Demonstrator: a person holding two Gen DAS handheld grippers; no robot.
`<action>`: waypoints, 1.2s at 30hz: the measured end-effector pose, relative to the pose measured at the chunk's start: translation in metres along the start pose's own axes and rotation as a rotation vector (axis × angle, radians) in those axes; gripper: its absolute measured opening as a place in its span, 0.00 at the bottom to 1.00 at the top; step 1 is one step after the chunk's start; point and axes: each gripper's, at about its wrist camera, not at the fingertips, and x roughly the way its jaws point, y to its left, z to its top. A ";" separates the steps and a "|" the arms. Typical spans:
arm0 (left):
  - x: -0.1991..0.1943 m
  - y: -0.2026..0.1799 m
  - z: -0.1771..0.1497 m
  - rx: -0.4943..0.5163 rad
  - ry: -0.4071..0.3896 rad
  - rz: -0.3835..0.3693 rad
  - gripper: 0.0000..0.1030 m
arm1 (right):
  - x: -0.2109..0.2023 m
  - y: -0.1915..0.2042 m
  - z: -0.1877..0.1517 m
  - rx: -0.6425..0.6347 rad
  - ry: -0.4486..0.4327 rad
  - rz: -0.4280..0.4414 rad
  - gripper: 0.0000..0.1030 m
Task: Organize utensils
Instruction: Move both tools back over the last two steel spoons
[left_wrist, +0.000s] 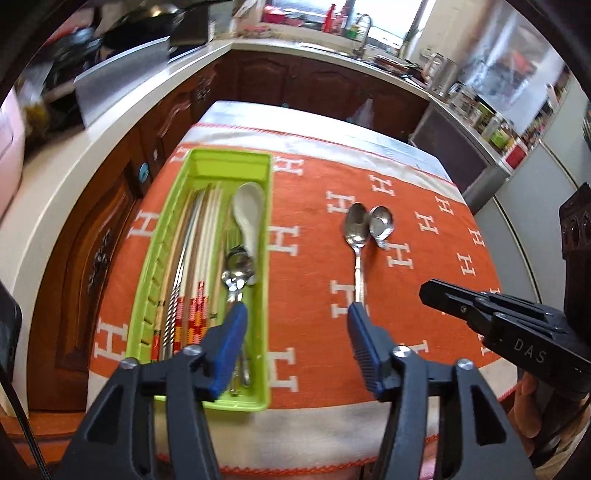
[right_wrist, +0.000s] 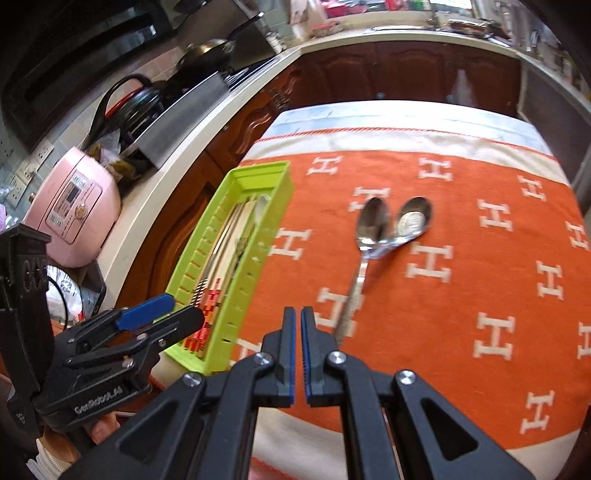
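Observation:
A green utensil tray (left_wrist: 167, 254) (right_wrist: 236, 280) lies on the left of the orange cloth. It holds chopsticks (left_wrist: 199, 266), a white ceramic spoon (left_wrist: 248, 214) and metal spoons (left_wrist: 238, 273). Two metal spoons lie on the cloth to its right: a long one (left_wrist: 357, 236) (right_wrist: 364, 251) and a shorter one (left_wrist: 382, 223) (right_wrist: 410, 225) crossing under it. My left gripper (left_wrist: 295, 314) (right_wrist: 173, 310) is open and empty, above the tray's near end and the long spoon's handle. My right gripper (right_wrist: 298, 317) (left_wrist: 428, 291) is shut and empty, just left of that handle's end.
The table's cloth (left_wrist: 424, 258) (right_wrist: 480, 280) has white H marks. A white counter (left_wrist: 74, 162) with wooden cabinets (left_wrist: 303, 81) runs along the left and back. A pink rice cooker (right_wrist: 75, 210) stands on the counter at left.

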 end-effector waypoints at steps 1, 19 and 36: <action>-0.001 -0.005 0.001 0.012 -0.004 0.000 0.56 | -0.004 -0.005 -0.002 0.010 -0.006 -0.006 0.03; 0.054 -0.048 0.036 0.036 0.100 -0.103 0.69 | -0.028 -0.080 -0.018 0.172 -0.018 -0.069 0.03; 0.153 -0.067 0.064 0.060 0.218 -0.137 0.43 | 0.057 -0.146 0.040 0.348 0.037 0.068 0.08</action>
